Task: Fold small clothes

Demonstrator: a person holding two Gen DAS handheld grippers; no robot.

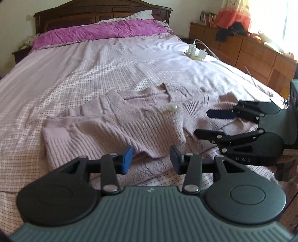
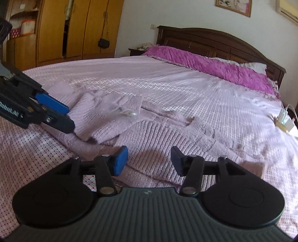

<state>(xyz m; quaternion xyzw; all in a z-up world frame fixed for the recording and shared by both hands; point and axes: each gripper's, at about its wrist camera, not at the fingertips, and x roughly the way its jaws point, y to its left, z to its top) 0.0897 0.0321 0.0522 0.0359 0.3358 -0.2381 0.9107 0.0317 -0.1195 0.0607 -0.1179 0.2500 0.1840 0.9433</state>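
Note:
A pale lilac knitted cardigan (image 1: 119,122) lies rumpled on the bed, near its front edge, partly folded over itself; it also shows in the right wrist view (image 2: 149,130). My left gripper (image 1: 150,160) is open and empty, just above the cardigan's near hem. My right gripper (image 2: 149,161) is open and empty over the cardigan's near part. In the left wrist view the right gripper (image 1: 203,122) comes in from the right, jaws apart above the knit. In the right wrist view the left gripper (image 2: 65,118) sits at the left by the cardigan's edge.
The bed has a lilac checked cover (image 1: 74,74), a magenta pillow cover (image 1: 100,33) and a dark wooden headboard (image 1: 83,13). A white power strip with chargers (image 1: 195,53) lies at the bed's right side. Wooden drawers (image 1: 251,54) stand right; a wardrobe (image 2: 74,28) stands left.

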